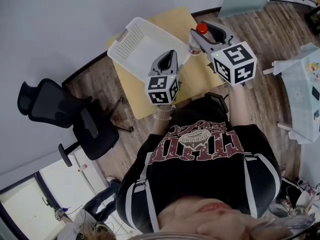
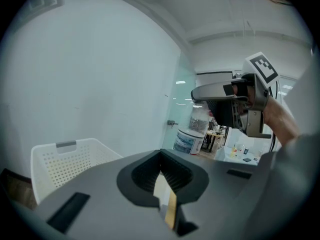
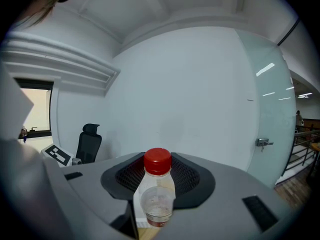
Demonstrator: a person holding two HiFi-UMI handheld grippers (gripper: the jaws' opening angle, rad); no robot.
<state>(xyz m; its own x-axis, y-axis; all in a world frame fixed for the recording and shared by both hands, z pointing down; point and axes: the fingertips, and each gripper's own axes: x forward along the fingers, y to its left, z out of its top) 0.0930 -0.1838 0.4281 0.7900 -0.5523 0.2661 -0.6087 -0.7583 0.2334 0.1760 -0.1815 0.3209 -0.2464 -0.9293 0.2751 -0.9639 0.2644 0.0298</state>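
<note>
Right gripper view: right gripper (image 3: 159, 181) fingers clamp the red-capped bottle (image 3: 157, 196) beside the basket (image 1: 131, 44). Left gripper (image 2: 161, 176) fingers closed, empty, near the basket. Likely mid-carry; the next move needs an upright hold.

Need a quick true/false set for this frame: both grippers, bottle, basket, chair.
1. The right hand-held gripper is shut on a bottle with a red cap. True.
2. The left hand-held gripper holds a cup. False: its jaws are together with nothing between them.
3. The basket is white. True.
4. The office chair is red. False: it is black.
</note>
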